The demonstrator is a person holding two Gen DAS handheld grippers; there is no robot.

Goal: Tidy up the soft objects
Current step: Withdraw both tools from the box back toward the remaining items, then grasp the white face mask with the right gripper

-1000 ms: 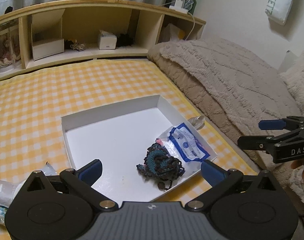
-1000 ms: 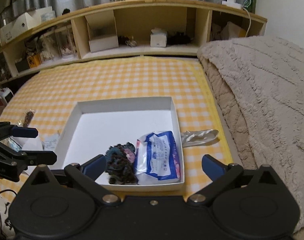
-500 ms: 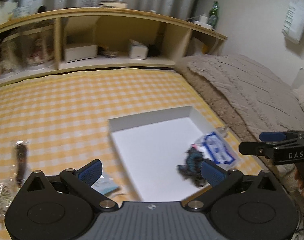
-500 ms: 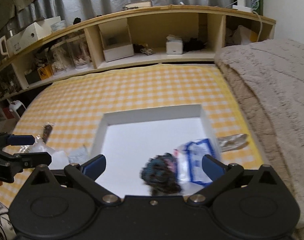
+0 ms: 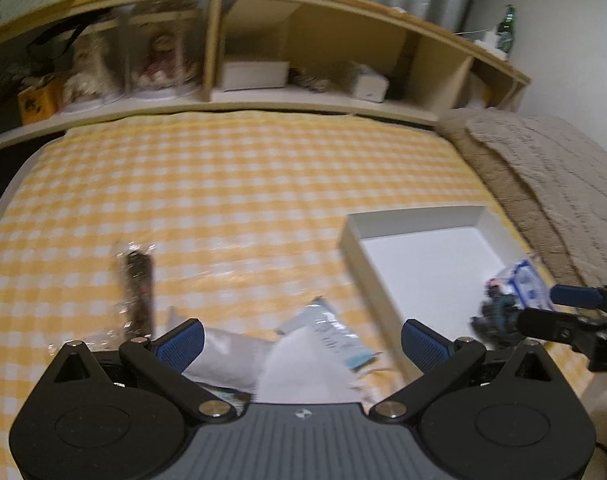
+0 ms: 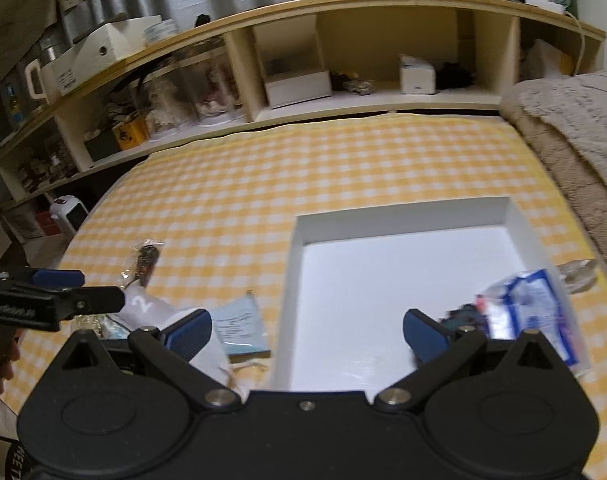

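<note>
The bed [image 6: 343,168] carries the white tray [image 6: 403,216], which holds a blue packet [image 6: 531,308] and dark yarn [image 5: 497,314]. Loose packets [image 5: 303,344] lie left of it. Both claws, left [image 5: 301,338] and right [image 6: 307,334], stand apart, empty. Next: left claw descends onto a packet.

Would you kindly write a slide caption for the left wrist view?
Open left gripper over packets on the checked sheet, beside a white tray.
</note>
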